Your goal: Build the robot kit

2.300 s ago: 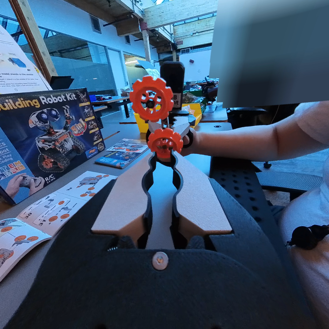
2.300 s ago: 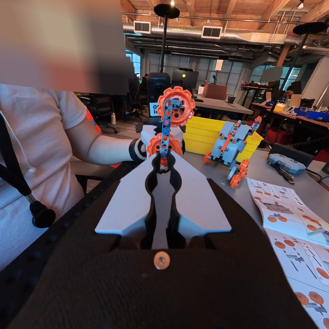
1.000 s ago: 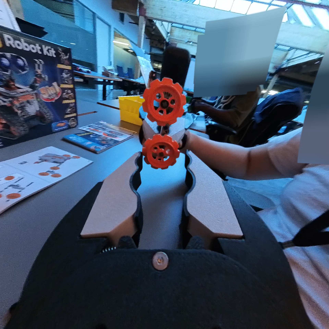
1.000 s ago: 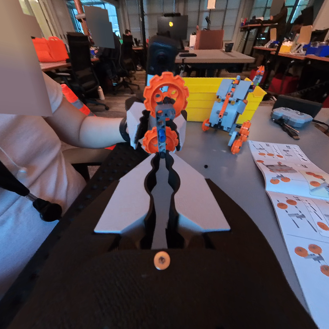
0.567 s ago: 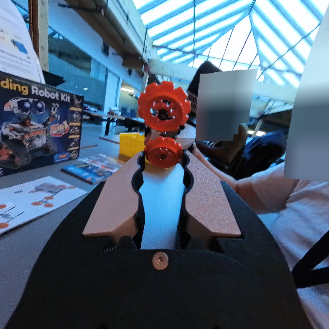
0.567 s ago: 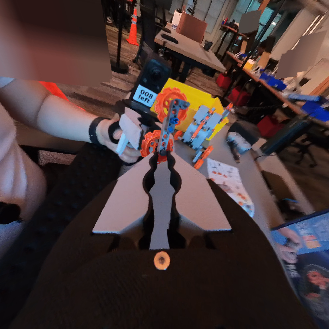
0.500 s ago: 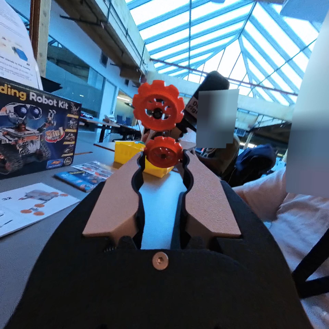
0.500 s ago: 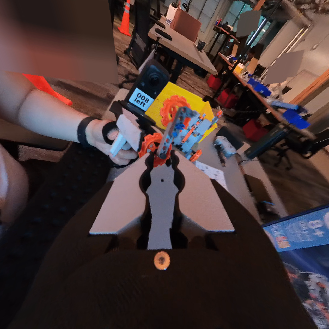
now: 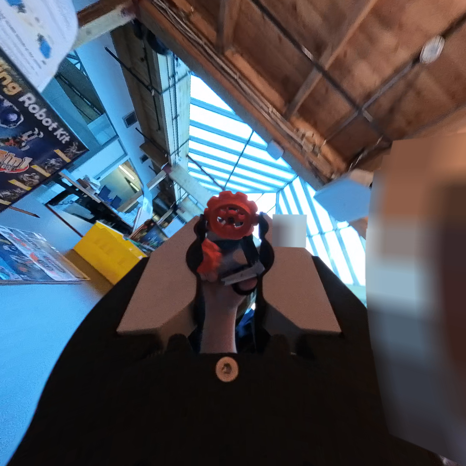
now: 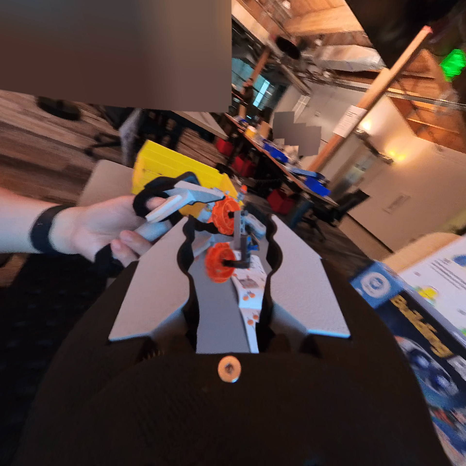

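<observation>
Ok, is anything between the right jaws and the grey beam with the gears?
Nothing visible does. The right gripper is open, and the grey beam and lower orange gear sit in the gap between its jaws, apparently touching neither. The left gripper clamps the upper orange gear from the far side.

Each handheld gripper is built alike — a broad black textured body with a round brass-coloured screw set at its centre. On the left gripper, above that screw, two pale wedge-shaped fingers rise, their inner edges lined with wavy black pads. The right gripper carries the same screw and grey-white fingers. The person's hand, left of that gripper, wears a black wristband — and black finger loops.
</observation>
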{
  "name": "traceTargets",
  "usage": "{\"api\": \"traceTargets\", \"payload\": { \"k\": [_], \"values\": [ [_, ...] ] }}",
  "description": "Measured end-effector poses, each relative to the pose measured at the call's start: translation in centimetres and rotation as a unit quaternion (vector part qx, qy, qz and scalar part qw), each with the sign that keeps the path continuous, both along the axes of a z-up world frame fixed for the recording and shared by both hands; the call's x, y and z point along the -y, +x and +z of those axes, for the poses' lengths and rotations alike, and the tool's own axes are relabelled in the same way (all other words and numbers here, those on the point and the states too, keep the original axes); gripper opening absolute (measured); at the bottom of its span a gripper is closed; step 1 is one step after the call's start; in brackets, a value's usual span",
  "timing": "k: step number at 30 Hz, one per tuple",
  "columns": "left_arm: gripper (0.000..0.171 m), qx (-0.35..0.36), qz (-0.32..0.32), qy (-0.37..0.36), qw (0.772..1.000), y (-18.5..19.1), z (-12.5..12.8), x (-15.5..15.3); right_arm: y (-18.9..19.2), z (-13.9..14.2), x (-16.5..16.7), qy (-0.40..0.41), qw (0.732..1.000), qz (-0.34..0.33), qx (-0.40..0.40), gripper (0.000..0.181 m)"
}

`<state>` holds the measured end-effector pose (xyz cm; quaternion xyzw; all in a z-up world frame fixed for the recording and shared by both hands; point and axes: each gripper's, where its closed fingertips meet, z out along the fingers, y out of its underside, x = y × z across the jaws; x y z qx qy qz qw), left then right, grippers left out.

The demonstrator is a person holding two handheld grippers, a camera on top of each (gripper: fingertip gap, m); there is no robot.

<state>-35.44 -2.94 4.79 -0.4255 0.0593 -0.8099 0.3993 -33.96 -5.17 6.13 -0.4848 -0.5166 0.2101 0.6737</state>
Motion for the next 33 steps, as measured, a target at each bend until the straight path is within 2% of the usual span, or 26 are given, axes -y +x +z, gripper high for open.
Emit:
{"api": "traceTargets", "payload": {
  "k": [2,5,10,13,18,26,33],
  "values": [
    [0.040,0.023,0.020,-0.031,0.999,-0.3,-0.7,-0.9,0.1,0.3,0.2,0.004,0.999,-0.052,-0.001,0.056],
    [0.040,0.032,0.040,-0.061,0.997,0.4,-1.7,-1.4,-0.9,0.5,1.1,0.012,0.997,-0.076,-0.014,0.056],
    [0.039,0.086,-0.025,-0.119,0.989,1.9,-1.4,-0.9,-1.2,-2.7,-1.9,0.088,0.974,-0.163,0.130,0.061],
    [0.040,0.124,-0.043,-0.134,0.982,1.8,-0.5,-0.6,-0.7,-2.2,-2.3,0.104,0.968,-0.168,0.153,0.050],
    [0.040,0.158,-0.075,-0.149,0.973,2.4,1.4,0.3,-0.6,-0.3,-1.6,0.142,0.965,-0.136,0.176,0.048],
    [0.040,0.178,-0.090,-0.140,0.970,3.2,3.8,2.1,0.3,1.3,-1.1,0.206,0.931,-0.184,0.237,0.041],
    [0.040,0.175,-0.112,-0.126,0.970,3.3,4.8,3.9,-0.1,3.0,0.9,0.206,0.942,-0.170,0.203,0.035]
  ]
}}
